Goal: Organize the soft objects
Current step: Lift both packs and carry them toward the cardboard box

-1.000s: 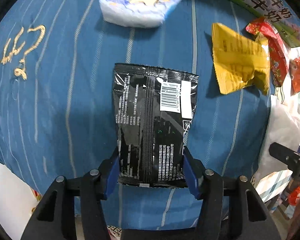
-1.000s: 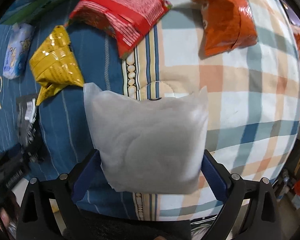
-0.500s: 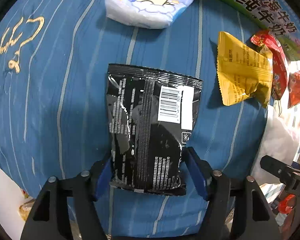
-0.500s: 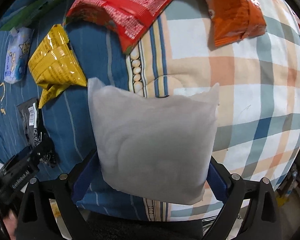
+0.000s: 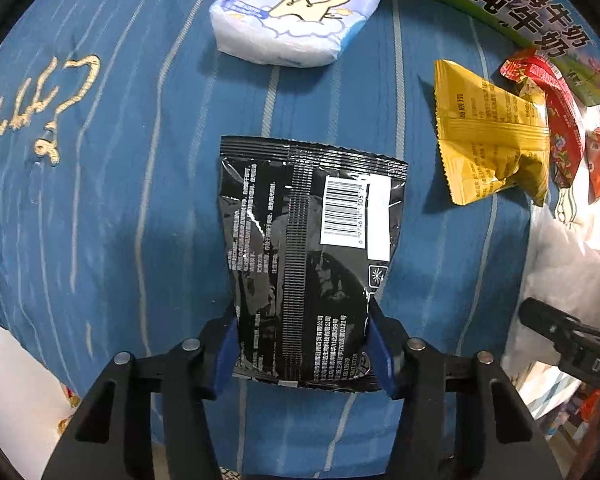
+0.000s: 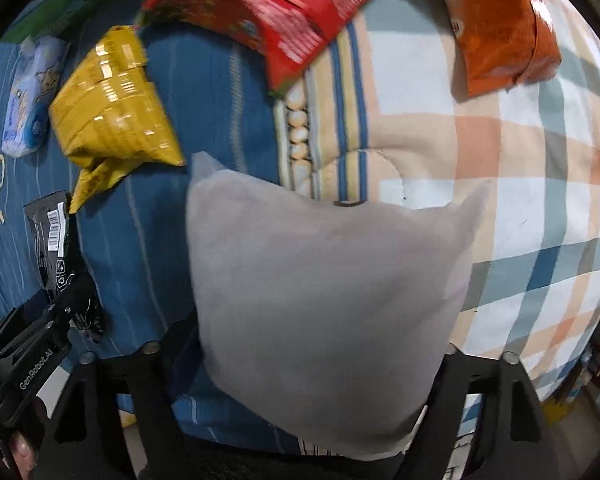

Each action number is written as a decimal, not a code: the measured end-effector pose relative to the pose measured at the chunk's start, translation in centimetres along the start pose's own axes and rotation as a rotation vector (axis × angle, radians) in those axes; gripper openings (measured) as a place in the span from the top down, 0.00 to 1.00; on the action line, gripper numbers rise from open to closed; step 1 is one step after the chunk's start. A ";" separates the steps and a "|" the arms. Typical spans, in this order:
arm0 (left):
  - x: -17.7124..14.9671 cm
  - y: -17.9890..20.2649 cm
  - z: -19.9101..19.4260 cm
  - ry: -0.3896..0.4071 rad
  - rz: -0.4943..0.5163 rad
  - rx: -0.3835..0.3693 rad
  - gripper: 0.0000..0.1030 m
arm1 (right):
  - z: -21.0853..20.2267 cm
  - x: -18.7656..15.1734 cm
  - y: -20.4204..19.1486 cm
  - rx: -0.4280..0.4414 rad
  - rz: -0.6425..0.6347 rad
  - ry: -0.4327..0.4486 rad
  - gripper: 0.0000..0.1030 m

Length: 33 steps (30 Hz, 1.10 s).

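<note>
We see the left gripper (image 5: 302,346) closed on the lower end of a black packet (image 5: 308,256) above the blue striped cover (image 5: 120,220). The right gripper (image 6: 320,364) holds a white pillow pouch (image 6: 324,304) between its jaws, over the seam with the checked cover (image 6: 540,208).

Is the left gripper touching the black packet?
Touching. In the left wrist view, the left gripper has both blue fingers pressed against the black packet's lower edges.
</note>
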<state>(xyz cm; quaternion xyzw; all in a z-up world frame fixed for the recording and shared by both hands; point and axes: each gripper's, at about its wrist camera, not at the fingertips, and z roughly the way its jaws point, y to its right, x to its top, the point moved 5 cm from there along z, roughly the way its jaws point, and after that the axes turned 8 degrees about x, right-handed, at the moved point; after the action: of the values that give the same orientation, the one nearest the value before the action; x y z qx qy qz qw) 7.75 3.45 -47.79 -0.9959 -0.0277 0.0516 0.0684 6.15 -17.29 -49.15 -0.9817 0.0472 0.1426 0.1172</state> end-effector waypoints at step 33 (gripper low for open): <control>-1.7 2.2 -3.7 0.072 0.067 0.028 0.49 | -3.0 -3.0 0.7 -0.014 0.004 0.103 0.30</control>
<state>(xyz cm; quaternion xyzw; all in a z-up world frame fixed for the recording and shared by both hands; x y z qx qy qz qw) 6.59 0.72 -44.32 -0.9965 0.0090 0.0187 0.0816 4.03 -18.48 -45.66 -0.9884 0.0540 0.0922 0.1076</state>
